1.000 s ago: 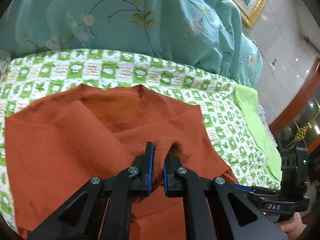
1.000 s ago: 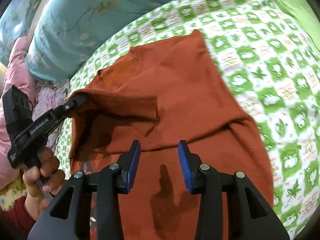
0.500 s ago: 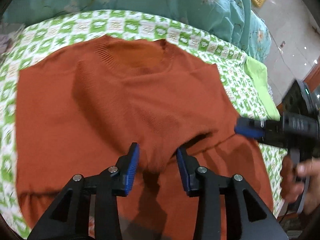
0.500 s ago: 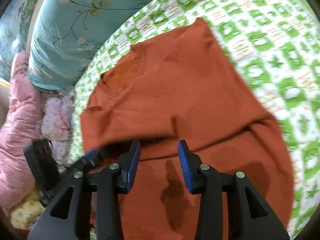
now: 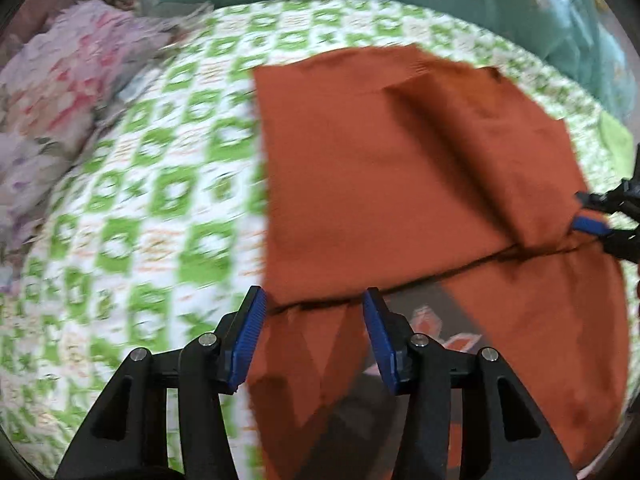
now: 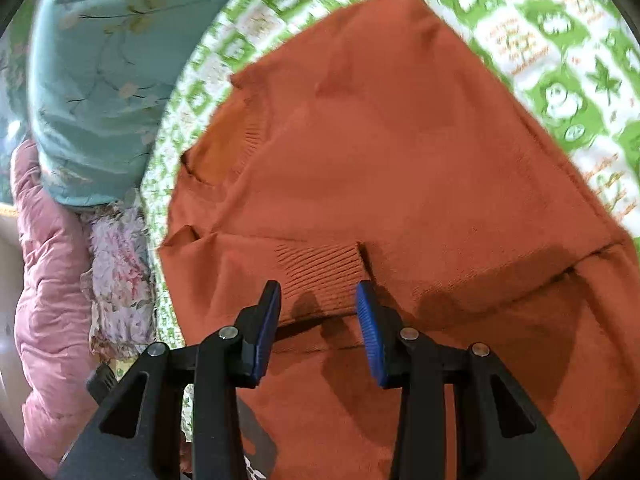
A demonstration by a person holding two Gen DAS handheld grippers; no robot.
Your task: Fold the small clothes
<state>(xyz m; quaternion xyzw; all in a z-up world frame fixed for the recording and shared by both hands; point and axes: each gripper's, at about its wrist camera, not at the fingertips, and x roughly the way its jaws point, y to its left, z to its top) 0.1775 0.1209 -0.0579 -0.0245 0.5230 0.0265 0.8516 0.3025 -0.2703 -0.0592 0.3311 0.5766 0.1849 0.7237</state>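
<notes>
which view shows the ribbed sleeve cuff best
The right wrist view: the ribbed sleeve cuff lies sharp and unhidden on the orange sweater, just ahead of the open jaws. The left wrist view is motion-blurred and shows only a folded ridge, with no ribbing readable.

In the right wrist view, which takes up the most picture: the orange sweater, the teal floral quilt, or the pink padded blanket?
1. Orange sweater, by far the largest, filling most of the frame.
2. Teal floral quilt, upper left.
3. Pink padded blanket, left edge; close to the quilt in area, and the fisheye squeezes both, so that order is unsure.
</notes>
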